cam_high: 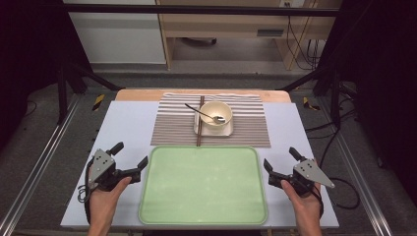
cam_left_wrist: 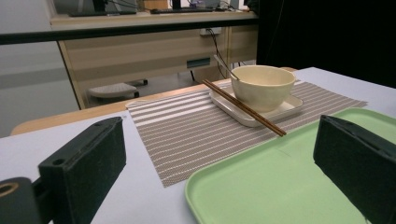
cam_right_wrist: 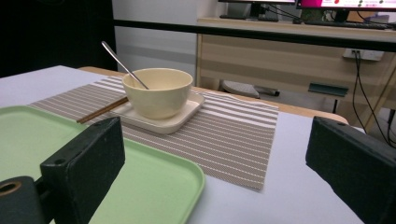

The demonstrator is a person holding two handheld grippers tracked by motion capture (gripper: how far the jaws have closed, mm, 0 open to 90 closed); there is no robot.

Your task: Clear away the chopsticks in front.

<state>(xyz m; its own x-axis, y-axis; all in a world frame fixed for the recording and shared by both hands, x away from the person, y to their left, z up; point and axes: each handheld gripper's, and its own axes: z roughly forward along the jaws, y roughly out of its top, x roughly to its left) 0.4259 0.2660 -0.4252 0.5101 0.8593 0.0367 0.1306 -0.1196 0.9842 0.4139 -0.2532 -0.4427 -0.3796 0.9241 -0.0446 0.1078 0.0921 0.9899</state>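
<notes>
Setting: lab / research workspace, staged as dining spot. Evidence: black metal frame (cam_high: 64,73) w/ floor rails around table (cam_high: 123,123); dark curtains left & right; far side, wooden office desk (cam_right_wrist: 280,51) w/ monitors (cam_right_wrist: 303,3), keyboard, wall socket, loose cables (cam_high: 300,44); grey carpet floor. No kitchen fittings.

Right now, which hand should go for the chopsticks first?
Left, probably. The chopsticks lie along the left edge of the small plate under the bowl, on the left gripper side. The right gripper, equally open and idle, would have to reach across bowl and spoon.
</notes>
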